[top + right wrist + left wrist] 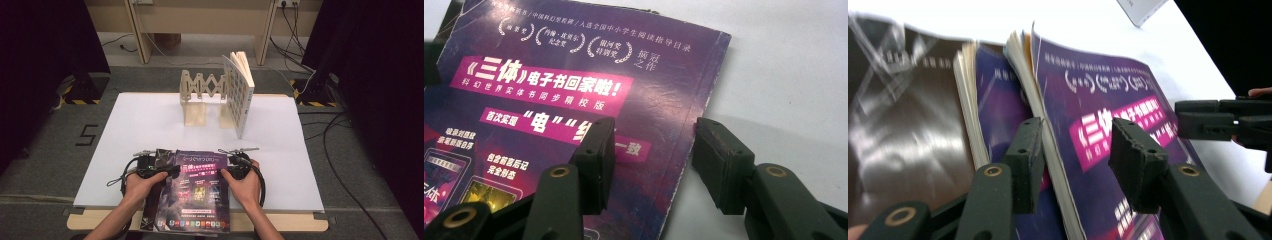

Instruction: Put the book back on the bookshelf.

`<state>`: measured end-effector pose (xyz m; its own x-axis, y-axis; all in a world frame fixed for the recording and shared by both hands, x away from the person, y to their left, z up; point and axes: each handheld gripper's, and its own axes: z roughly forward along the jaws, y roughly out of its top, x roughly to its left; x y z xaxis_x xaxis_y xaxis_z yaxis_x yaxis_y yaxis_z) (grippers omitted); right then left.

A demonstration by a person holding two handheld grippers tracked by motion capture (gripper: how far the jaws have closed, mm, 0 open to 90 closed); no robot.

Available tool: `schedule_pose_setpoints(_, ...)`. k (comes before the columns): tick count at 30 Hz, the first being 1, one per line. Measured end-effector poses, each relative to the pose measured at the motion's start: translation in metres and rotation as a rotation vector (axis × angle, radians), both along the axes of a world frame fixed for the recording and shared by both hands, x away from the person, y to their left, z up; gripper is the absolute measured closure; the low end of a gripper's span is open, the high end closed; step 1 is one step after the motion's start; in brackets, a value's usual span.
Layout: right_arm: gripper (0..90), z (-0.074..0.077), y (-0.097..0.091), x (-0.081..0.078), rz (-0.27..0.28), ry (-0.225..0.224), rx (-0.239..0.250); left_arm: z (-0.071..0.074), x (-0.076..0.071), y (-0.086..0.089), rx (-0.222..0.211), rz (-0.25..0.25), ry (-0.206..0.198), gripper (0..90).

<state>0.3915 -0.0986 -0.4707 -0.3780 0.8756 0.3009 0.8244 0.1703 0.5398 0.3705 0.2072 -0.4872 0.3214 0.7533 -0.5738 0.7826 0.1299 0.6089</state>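
A purple book (196, 195) is lying flat at the near edge of the white surface (150, 125), resting on top of other books, one with a dark cover (903, 115) showing at its left. The left claw (161, 170) is sitting at the purple book's left edge; in the left gripper view its jaws are straddling that edge, one above the cover and one beside the pages, apart and not pressing. The right claw (231, 170) is sitting at the book's right edge, its jaws also standing apart, one over the cover and one over the bare surface. Farther back, a white book (239, 92) is standing upright against a wooden rack (200, 95).
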Motion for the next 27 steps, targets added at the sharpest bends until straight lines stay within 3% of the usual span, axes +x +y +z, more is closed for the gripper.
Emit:
schedule_pose_setpoints(3,51.8,0.000,0.000,-0.001,-0.003,-0.008,-0.004,-0.005,-0.006,-0.002,-0.080,-0.006,0.039,60.8)
schedule_pose_setpoints(4,51.8,0.000,0.001,-0.001,-0.003,-0.009,-0.005,-0.005,-0.008,-0.005,-0.054,-0.012,0.024,61.8)
schedule_pose_setpoints(6,51.8,0.000,0.001,-0.002,-0.004,-0.012,-0.008,-0.005,-0.008,-0.007,-0.040,-0.013,0.021,65.2)
schedule_pose_setpoints(10,51.6,0.000,0.001,-0.002,-0.003,-0.011,-0.009,-0.006,-0.006,-0.005,-0.068,-0.014,0.040,75.9)
schedule_pose_setpoints(13,51.3,0.001,0.001,0.000,0.008,0.002,-0.011,-0.003,-0.005,-0.005,-0.074,-0.029,0.033,82.4)
schedule_pose_setpoints(20,51.3,0.005,-0.002,0.013,0.018,0.015,0.003,-0.001,0.005,-0.007,-0.065,0.018,-0.007,83.7)
schedule_pose_setpoints(27,50.1,0.010,-0.001,0.043,-0.011,0.004,0.010,-0.002,0.009,-0.007,-0.052,0.017,0.007,83.5)
